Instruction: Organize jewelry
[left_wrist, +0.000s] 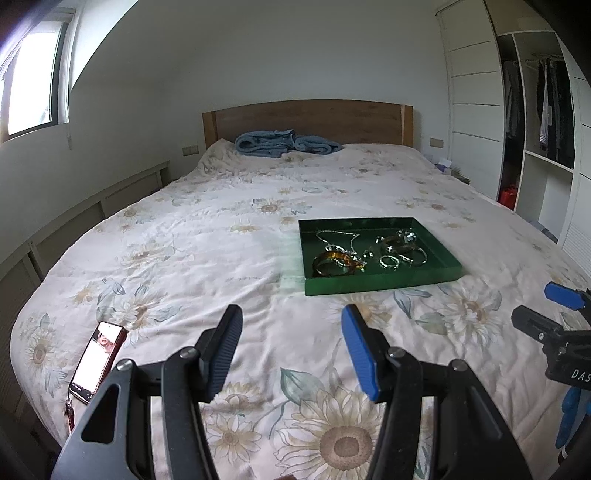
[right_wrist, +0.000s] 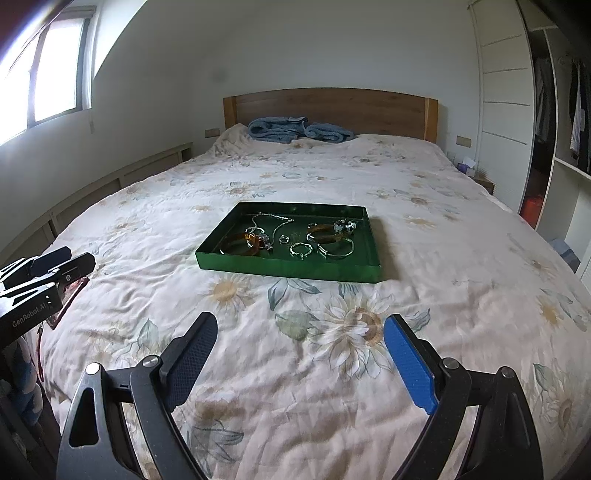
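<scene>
Both claws agape, empty; green tray (right_wrist: 288, 267) ahead of right claw (right_wrist: 301, 328), apart.

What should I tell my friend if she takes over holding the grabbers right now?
Left gripper: open, empty, over the quilt short of the tray.
Right gripper: open wide, empty, also short of the tray.
Green tray: on the bed, ahead of both grippers. All the jewelry in view lies jumbled in it: amber bangle, silver chain necklace, a second amber bangle, silver hoops.
Phone: on the quilt, left of the left gripper.
Done: nothing sorted that shows.
Left: reach the tray and separate the pieces.
</scene>
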